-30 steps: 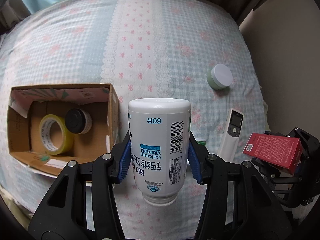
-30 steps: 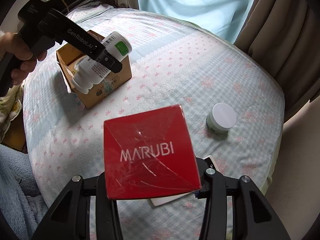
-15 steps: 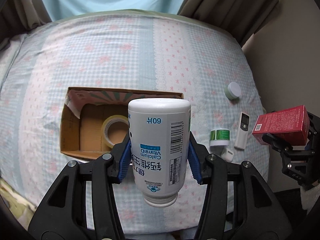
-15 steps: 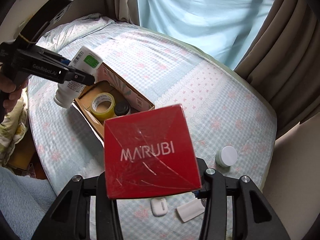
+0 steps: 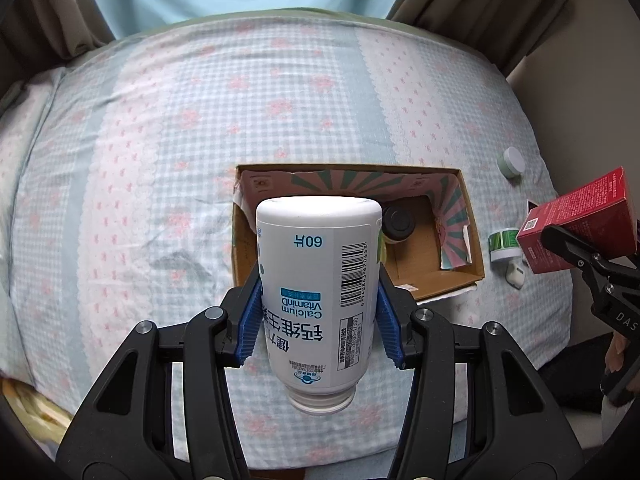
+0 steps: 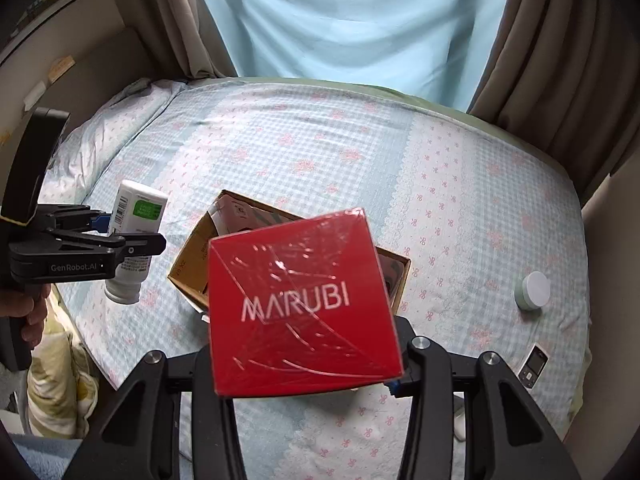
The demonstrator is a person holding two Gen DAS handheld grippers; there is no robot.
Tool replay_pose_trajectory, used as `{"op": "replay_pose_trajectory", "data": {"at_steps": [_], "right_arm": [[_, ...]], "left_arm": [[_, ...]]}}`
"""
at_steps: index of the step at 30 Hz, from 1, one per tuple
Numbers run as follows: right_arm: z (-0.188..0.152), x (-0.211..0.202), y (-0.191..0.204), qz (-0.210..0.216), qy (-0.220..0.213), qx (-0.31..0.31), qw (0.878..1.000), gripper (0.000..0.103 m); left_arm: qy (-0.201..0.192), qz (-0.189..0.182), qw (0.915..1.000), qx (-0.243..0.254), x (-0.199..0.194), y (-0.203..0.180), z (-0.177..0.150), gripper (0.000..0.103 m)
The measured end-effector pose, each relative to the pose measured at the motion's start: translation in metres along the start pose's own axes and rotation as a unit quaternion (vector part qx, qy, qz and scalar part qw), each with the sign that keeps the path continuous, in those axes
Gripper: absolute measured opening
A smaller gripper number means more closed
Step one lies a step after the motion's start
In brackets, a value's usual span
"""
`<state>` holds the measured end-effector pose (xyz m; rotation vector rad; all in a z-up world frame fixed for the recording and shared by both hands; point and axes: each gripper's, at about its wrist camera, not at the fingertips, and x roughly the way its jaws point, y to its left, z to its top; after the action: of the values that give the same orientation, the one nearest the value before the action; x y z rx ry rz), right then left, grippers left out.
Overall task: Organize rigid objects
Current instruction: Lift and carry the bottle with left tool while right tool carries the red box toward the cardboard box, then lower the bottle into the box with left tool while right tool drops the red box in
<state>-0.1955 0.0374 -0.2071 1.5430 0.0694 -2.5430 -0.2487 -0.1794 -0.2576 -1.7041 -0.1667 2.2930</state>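
Observation:
My left gripper [image 5: 318,320] is shut on a white vitamin bottle [image 5: 318,292], blue pads pressing its sides, cap towards the camera. It hangs above the near left part of an open cardboard box [image 5: 472,240] on the bed. A black-lidded jar [image 5: 398,222] lies in the box; the bottle hides most of the box's left half. My right gripper [image 6: 304,364] is shut on a red MARUBI box [image 6: 300,300], held above the cardboard box [image 6: 188,264]. The left gripper [image 6: 120,236] with the bottle [image 6: 138,208] shows at the left there; the red box [image 5: 580,224] appears at the right of the left wrist view.
On the checked bedspread right of the box lie a green-and-white jar [image 5: 512,162], a small green-labelled pot [image 5: 505,242], a white earbud case [image 5: 516,274] and a remote [image 6: 532,364]. Curtains hang behind the bed, a wall runs along its right side, a pillow [image 6: 120,120] lies at the left.
Both grippers have pulled back and risen, so more of the bed shows. The cardboard box has slid rightward in the left wrist view. The right gripper has rolled, tilting the red box.

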Motion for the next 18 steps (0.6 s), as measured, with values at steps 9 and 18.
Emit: {"op": "replay_pose_trajectory", "data": {"at_steps": [9,18], "right_arm": [[0.01,0.059,-0.004,-0.034,0.042,0.101,0.993,0.042],[-0.012,0.139,-0.028,-0.046,0.096,0.175,0.979,0.041]], "left_arm": [[0.033,-0.022,0.9989,0.023,0.065,0.021,0.028,0.046],[0.073,-0.024,0.9958,0.05,0.142,0.023,0.026,0.046]]}}
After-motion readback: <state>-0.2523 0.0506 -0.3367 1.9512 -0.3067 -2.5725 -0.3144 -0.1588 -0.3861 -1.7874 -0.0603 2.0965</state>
